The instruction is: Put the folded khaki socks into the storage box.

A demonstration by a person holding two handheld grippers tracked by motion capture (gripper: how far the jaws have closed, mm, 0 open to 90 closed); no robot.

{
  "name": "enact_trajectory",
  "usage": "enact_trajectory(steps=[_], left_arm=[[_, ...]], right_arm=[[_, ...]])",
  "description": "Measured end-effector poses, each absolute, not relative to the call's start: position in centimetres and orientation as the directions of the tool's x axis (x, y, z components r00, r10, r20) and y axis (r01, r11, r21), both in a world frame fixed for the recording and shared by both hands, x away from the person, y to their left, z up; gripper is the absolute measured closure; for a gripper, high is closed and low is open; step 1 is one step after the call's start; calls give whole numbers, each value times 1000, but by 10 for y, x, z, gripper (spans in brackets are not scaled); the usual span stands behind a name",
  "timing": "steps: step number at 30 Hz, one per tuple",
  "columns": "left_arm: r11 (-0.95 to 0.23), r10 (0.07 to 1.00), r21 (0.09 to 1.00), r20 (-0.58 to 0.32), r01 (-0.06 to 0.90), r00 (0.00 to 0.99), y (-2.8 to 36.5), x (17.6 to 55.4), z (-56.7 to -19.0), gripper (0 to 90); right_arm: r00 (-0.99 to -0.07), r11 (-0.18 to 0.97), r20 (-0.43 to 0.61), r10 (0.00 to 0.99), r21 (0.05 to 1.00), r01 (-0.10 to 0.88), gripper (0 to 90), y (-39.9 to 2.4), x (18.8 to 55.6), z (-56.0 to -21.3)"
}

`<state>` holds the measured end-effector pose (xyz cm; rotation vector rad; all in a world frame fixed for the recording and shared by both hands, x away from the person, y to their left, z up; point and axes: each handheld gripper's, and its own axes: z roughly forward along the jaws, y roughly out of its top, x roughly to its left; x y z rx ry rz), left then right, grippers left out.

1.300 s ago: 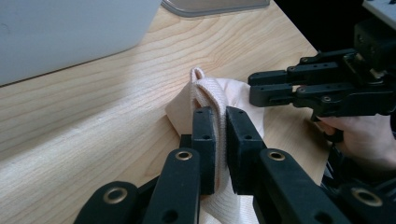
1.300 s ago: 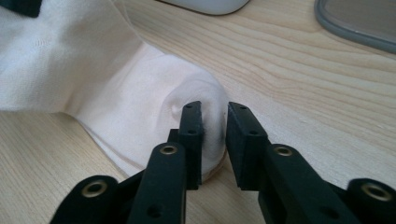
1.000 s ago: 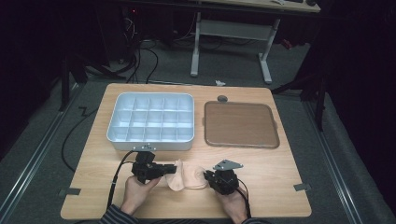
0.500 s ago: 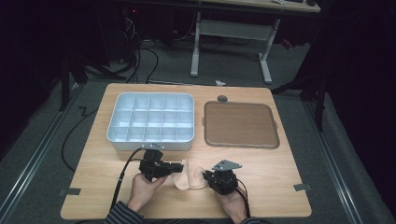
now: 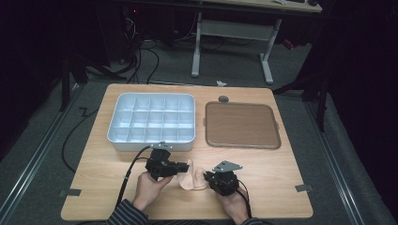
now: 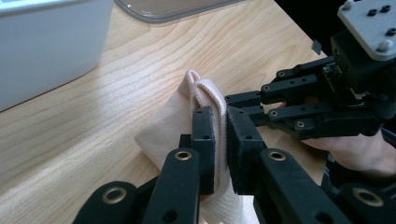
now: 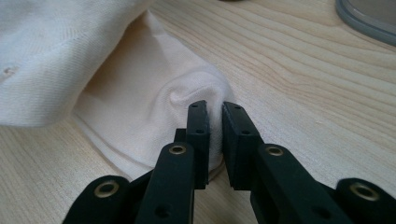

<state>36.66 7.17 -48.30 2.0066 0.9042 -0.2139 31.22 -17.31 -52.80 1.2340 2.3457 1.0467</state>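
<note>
A small cream cloth (image 5: pixel 193 178) lies on the wooden table (image 5: pixel 281 168) near its front edge, between my two grippers. My left gripper (image 5: pixel 184 168) is shut on a raised fold of the cloth (image 6: pixel 173 116); in the left gripper view the fabric runs up between the pads of that gripper (image 6: pixel 220 116). My right gripper (image 5: pixel 208 177) is shut on the cloth's opposite side, pinching a bunched corner (image 7: pixel 191 93) between the tips of that gripper (image 7: pixel 215 109). The right gripper (image 6: pixel 236 105) points toward the left one, close to it.
A white tray (image 5: pixel 150 143) with several empty compartments stands behind the left gripper. A flat brown tray (image 5: pixel 241 124) lies to its right, with a small round grey thing (image 5: pixel 224 99) behind it. Cables trail from the grippers; tape marks sit near the table's front corners.
My left gripper has moved a little to the right and away from the person, drawing its fold of cloth with it. The right gripper has stayed in place.
</note>
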Motion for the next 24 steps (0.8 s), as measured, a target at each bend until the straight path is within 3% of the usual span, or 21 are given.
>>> enact_trajectory(steps=[15,21,24], left_arm=[[-344,516,640,-483,687,708,57,373,-498,815],[-344,515,642,-481,686,709,49,371,-503,701],[-340,513,643,-485,687,708,48,372,-504,700]], right_arm=[[-597,377,75,799,712,593,815,-173,313,-527],[-596,375,74,800,713,592,813,-172,312,-528],[-595,374,75,800,713,593,813,-172,312,-528]])
